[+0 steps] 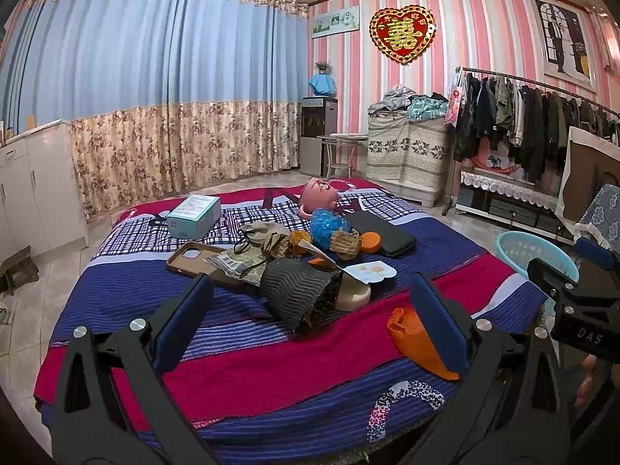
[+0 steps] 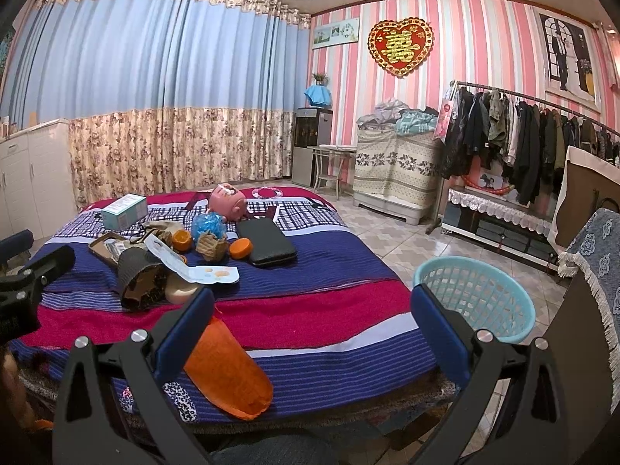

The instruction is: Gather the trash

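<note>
Trash lies mid-bed: a black corrugated wrapper (image 1: 296, 296) (image 2: 139, 277), a white blister card (image 1: 370, 271) (image 2: 211, 273), crumpled brown paper (image 1: 345, 244) (image 2: 211, 248), orange peels (image 1: 370, 242) (image 2: 240, 248), a blue plastic ball (image 1: 327, 226) (image 2: 207, 224). An orange bag (image 1: 420, 343) (image 2: 226, 370) lies near the bed's front edge. A light-blue basket (image 1: 536, 254) (image 2: 478, 296) stands on the floor right of the bed. My left gripper (image 1: 310, 321) is open above the bed, before the wrapper. My right gripper (image 2: 312, 327) is open; its left finger (image 2: 182, 329) overlaps the orange bag.
On the striped bedspread (image 2: 329, 298) also lie a teal box (image 1: 193, 215), a brown phone case (image 1: 193, 259), a black wallet (image 1: 385, 234) and a pink piggy bank (image 1: 319, 195). A clothes rack (image 2: 523, 147) and a covered chair (image 2: 593, 271) stand at right.
</note>
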The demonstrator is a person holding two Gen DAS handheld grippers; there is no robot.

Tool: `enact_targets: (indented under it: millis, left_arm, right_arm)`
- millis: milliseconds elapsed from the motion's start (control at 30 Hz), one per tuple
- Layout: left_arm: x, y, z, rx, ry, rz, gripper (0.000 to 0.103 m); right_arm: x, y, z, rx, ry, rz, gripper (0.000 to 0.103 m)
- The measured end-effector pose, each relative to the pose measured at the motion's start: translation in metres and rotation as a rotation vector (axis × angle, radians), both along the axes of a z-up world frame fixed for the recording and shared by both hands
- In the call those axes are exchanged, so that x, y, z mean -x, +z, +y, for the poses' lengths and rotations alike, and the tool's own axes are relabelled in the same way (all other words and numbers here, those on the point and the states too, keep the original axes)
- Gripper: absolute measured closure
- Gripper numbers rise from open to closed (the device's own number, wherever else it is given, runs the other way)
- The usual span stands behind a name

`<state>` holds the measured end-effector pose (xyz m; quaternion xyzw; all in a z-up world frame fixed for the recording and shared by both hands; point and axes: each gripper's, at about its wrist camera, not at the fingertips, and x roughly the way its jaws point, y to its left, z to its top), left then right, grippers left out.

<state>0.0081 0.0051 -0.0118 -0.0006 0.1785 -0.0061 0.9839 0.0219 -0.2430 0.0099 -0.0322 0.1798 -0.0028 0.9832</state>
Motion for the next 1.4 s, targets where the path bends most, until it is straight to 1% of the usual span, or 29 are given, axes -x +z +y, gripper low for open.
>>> enact_targets:
  millis: [367,567,733,800,867,1000,1133,1267,1400]
  left_arm:
    - [-0.007,-0.001,0.011,0.003,0.02,0.0,0.005]
    - [-0.007,-0.002,0.012,0.005,0.015,0.0,0.005]
    - [-0.01,-0.006,0.014,0.004,0.014,0.005,0.005]
    - [-0.012,-0.008,0.015,0.005,0.011,0.016,0.005]
    - [-0.015,-0.009,0.015,0.001,0.01,0.027,0.005]
    - [-0.019,-0.012,0.02,0.007,0.009,0.044,0.005]
    - [-0.025,-0.016,0.024,0.001,0.009,0.055,0.005]
    - [-0.032,-0.021,0.028,0.004,0.016,0.073,0.005]
    - [-0.039,-0.025,0.033,0.009,0.03,0.091,0.005]
  right_arm:
    - [-0.007,-0.006,-0.003,0.014,0.027,-0.001,0.004]
    - [-0.006,-0.011,0.002,0.025,0.057,-0.028,0.004]
    - [-0.006,-0.017,0.004,0.039,0.04,-0.044,0.004]
    - [-0.009,-0.02,0.0,0.019,0.042,-0.024,0.004]
    - [-0.015,-0.025,-0.002,0.001,0.077,0.016,0.004]
    - [-0.025,-0.039,0.003,0.001,0.142,0.073,0.004]
    - [-0.037,-0.054,0.012,-0.003,0.187,0.155,0.004]
    - [-0.048,-0.068,0.024,-0.005,0.243,0.218,0.004]
    - [-0.063,-0.083,0.036,0.023,0.278,0.285,0.004]
